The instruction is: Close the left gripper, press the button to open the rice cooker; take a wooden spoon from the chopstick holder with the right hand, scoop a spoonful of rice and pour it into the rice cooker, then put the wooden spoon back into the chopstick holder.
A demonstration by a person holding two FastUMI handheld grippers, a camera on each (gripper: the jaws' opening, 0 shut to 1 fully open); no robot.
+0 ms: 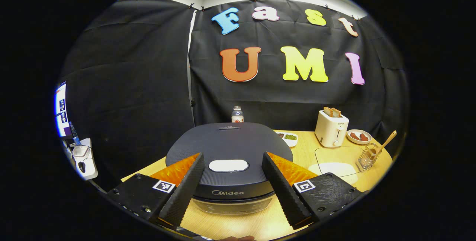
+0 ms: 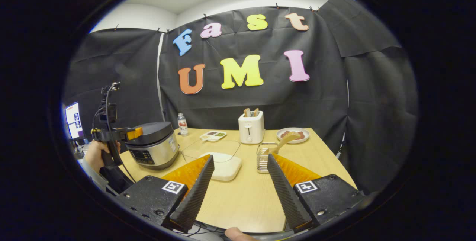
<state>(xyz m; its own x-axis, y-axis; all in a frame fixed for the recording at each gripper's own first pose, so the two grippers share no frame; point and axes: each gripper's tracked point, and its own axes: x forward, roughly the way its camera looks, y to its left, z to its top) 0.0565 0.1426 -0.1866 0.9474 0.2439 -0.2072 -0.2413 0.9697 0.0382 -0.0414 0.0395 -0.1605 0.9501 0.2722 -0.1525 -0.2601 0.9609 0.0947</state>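
The dark rice cooker (image 1: 228, 148) stands shut right before my left gripper (image 1: 233, 164), whose fingers are open and spread to either side of the pale button (image 1: 228, 165) on the lid's front. In the right gripper view the rice cooker (image 2: 152, 146) sits at the table's left with the left gripper (image 2: 130, 133) held by a hand just in front of it. A wooden spoon (image 2: 286, 139) leans in the wire chopstick holder (image 2: 264, 157). A white dish of rice (image 2: 225, 164) under a clear lid lies beside it. My right gripper (image 2: 240, 172) hangs open above the table, empty.
A white toaster (image 2: 251, 127) with toast stands at the back, a plate of food (image 2: 293, 134) to its right, a small divided dish (image 2: 212, 135) and a bottle (image 2: 182, 124) to its left. The wooden table (image 2: 241, 196) has bare surface near my right gripper.
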